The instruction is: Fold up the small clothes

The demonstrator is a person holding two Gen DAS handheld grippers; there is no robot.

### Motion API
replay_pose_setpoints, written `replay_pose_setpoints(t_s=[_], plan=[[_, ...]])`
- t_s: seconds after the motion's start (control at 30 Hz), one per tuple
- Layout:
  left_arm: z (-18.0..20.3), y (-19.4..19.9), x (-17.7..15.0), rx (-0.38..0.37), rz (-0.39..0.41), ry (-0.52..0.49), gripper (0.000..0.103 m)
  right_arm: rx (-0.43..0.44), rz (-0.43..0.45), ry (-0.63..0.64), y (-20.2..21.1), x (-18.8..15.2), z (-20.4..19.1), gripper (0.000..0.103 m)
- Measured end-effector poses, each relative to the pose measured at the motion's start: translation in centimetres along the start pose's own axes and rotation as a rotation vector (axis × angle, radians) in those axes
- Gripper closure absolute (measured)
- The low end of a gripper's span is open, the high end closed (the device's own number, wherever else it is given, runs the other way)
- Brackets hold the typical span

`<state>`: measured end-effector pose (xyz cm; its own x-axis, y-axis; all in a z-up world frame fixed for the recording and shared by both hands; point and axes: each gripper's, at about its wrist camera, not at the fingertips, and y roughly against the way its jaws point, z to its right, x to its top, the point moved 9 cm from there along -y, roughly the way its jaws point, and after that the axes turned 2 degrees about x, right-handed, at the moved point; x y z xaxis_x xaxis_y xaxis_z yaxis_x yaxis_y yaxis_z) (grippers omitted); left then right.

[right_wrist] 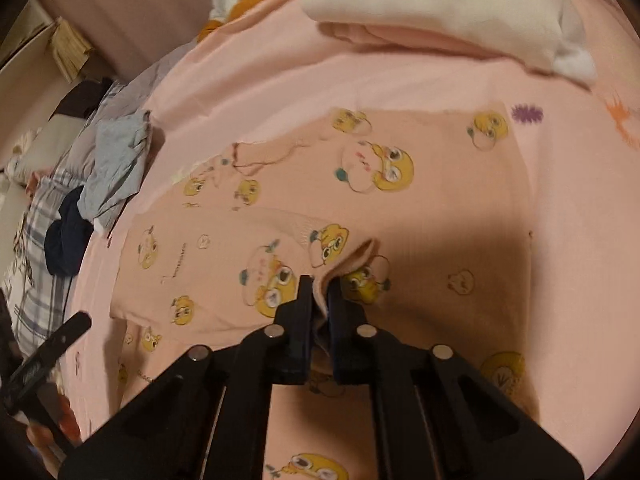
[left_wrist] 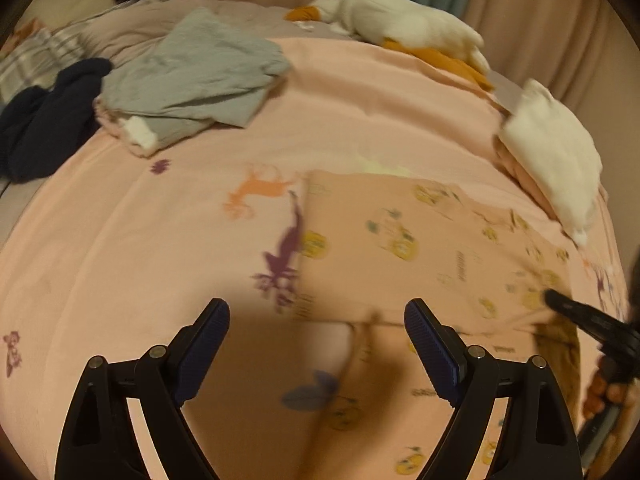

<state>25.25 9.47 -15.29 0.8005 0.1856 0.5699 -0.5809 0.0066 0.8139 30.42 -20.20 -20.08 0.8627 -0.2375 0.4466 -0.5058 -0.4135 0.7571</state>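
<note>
We are pinching a fold of the pink garment (right_wrist: 320, 208) in our right gripper (right_wrist: 320, 284); our left gripper (left_wrist: 316, 320) is gaping empty above the bed (left_wrist: 120, 240).

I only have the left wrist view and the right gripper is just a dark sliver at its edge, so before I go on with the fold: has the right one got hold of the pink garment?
Observer: Yes. The right gripper is shut on a raised fold of the pink printed garment.
Operator: My left jaws look wide open. Anything in them from your side?
Observer: Only one finger of the left gripper shows in the right view, out past the garment's edge over the pink sheet.
Operator: Is the top part lying flat?
Observer: Mostly; the sleeve lies folded across the body.
</note>
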Motion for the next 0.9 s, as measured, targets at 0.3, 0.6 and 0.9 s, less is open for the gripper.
replay_pose_setpoints(t_s=[0.3, 0.6, 0.9], plan=[[1.3, -1.0, 1.3, -0.036, 0.003, -0.009, 0.015, -0.147, -0.021, 0.024, 1.5, -0.5, 3.8, 0.094], [4.8, -3.7, 1.2, -0.033, -0.017, -0.172, 0.015, -0.234, 0.082, 0.092, 4.0, 0.6, 3.7, 0.079], [2.9, -6.2, -2.1, -0.011, -0.119, -0.152, 0.015, -0.210, -0.011, 0.193, 1.3, -2.7, 3.3, 0.085]])
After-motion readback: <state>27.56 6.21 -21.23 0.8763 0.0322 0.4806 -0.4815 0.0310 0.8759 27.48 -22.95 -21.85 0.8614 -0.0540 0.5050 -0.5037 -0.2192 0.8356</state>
